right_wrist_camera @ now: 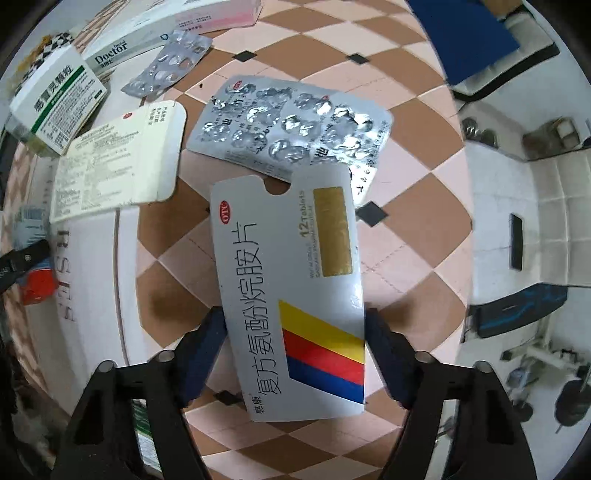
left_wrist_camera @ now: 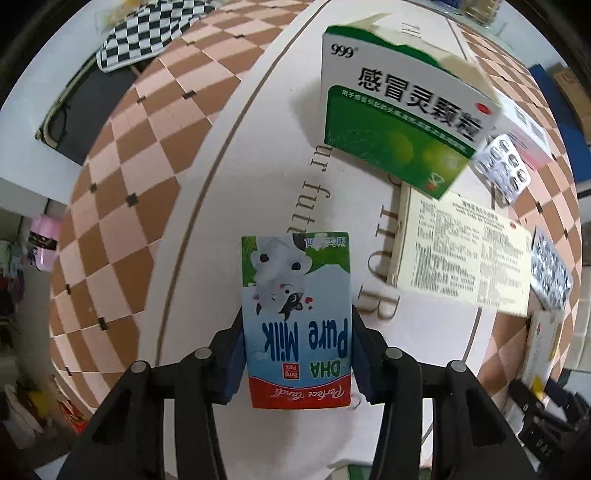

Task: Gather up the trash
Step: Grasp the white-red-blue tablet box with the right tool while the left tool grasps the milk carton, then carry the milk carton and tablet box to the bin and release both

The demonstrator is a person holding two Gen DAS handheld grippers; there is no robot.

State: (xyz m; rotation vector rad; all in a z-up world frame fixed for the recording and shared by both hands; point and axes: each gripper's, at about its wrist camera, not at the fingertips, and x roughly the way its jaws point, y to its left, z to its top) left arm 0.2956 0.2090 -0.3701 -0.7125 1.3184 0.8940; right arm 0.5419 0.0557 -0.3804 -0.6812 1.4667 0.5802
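Observation:
My left gripper [left_wrist_camera: 297, 332] is shut on a blue Pure Milk carton [left_wrist_camera: 295, 317] and holds it above the white mat [left_wrist_camera: 280, 147]. My right gripper [right_wrist_camera: 293, 332] is shut on a grey tablet box [right_wrist_camera: 291, 295] with yellow, red and blue stripes, held above the checkered cloth [right_wrist_camera: 406, 206]. A green and white medicine box [left_wrist_camera: 399, 118] stands beyond the milk carton; it also shows in the right wrist view [right_wrist_camera: 55, 103]. A cream flat box [left_wrist_camera: 461, 251] lies right of the carton, also in the right wrist view [right_wrist_camera: 118, 158].
A silver blister pack [right_wrist_camera: 291, 129] lies just beyond the tablet box and a second one [right_wrist_camera: 166, 66] farther back. A white Doctor box [right_wrist_camera: 122, 48] and a pink box [right_wrist_camera: 214, 14] lie at the far edge. More blister packs [left_wrist_camera: 502, 166] lie at the right.

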